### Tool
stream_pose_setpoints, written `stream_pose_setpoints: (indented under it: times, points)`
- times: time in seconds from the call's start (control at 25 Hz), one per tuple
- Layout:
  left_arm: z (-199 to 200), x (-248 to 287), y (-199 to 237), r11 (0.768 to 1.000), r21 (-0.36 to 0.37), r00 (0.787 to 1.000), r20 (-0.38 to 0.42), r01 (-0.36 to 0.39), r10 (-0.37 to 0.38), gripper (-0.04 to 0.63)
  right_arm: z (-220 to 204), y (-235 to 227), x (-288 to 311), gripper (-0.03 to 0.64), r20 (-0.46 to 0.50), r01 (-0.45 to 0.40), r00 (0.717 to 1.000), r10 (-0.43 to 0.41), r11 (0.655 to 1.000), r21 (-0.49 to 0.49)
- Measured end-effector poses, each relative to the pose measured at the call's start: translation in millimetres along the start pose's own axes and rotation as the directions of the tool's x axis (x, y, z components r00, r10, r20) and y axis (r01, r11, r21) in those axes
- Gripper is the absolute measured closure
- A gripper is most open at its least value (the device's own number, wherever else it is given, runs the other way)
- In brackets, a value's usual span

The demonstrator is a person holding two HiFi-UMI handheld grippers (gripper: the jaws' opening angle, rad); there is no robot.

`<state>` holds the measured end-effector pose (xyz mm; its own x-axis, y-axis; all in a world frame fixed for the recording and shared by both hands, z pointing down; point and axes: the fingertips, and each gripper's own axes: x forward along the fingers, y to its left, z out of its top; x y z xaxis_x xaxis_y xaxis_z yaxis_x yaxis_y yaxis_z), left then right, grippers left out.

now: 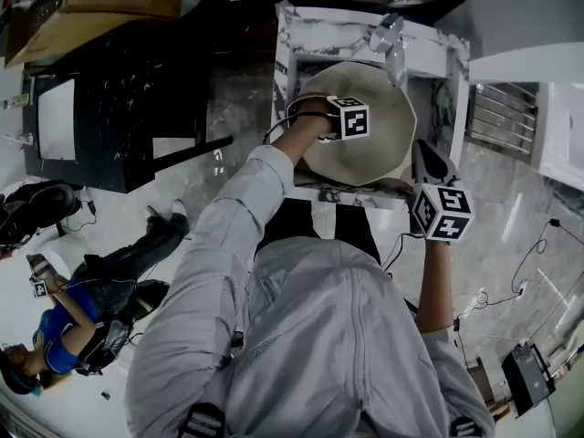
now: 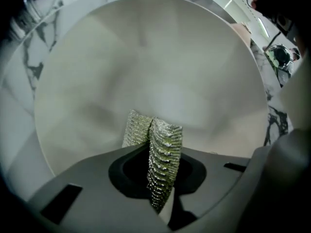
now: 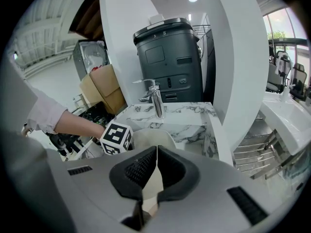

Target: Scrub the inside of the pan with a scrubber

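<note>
A pale round pan [image 1: 388,108] sits in the marble sink [image 1: 306,39]. My left gripper [image 1: 349,119] reaches into it from the left. In the left gripper view the pan's inside [image 2: 146,67] fills the frame, and that left gripper [image 2: 156,178] is shut on a folded metallic mesh scrubber [image 2: 165,144] that stands just off the pan's inner surface. My right gripper [image 1: 429,167] is at the pan's near right rim. In the right gripper view this right gripper [image 3: 156,166] is shut on a cream handle [image 3: 154,186] that leads to the pan [image 3: 150,140].
A chrome faucet [image 1: 391,39] stands at the back of the sink, also the faucet [image 3: 156,98] ahead of my right gripper. A dark grey bin [image 3: 167,57] stands behind it. A black table [image 1: 119,108] and cardboard boxes [image 1: 100,7] are to the left. A person [image 1: 55,336] sits on the floor at lower left.
</note>
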<state>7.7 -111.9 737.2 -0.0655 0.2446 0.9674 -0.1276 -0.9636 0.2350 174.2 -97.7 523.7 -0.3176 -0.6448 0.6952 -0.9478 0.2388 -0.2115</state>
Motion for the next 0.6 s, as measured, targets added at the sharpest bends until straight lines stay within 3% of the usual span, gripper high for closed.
stream_pose_setpoints:
  times: [0.12, 0.28, 0.6]
  points:
    - [18, -3, 16, 0.996, -0.054, 0.993, 0.097, -0.064, 0.069, 0.529, -3, -2, -1, 0.580, -0.006, -0.001, 1.000, 0.001, 1.000, -0.001]
    - [37, -8, 22, 0.992, -0.039, 0.978, 0.164, -0.122, 0.127, 0.529, -4, -6, -2, 0.580, -0.008, 0.000, 1.000, 0.000, 1.000, -0.006]
    - [70, -14, -8, 0.994, 0.046, 0.972, 0.218, -0.097, 0.085, 0.529, 6, -2, -1, 0.580, -0.001, -0.021, 1.000, 0.021, 0.999, -0.027]
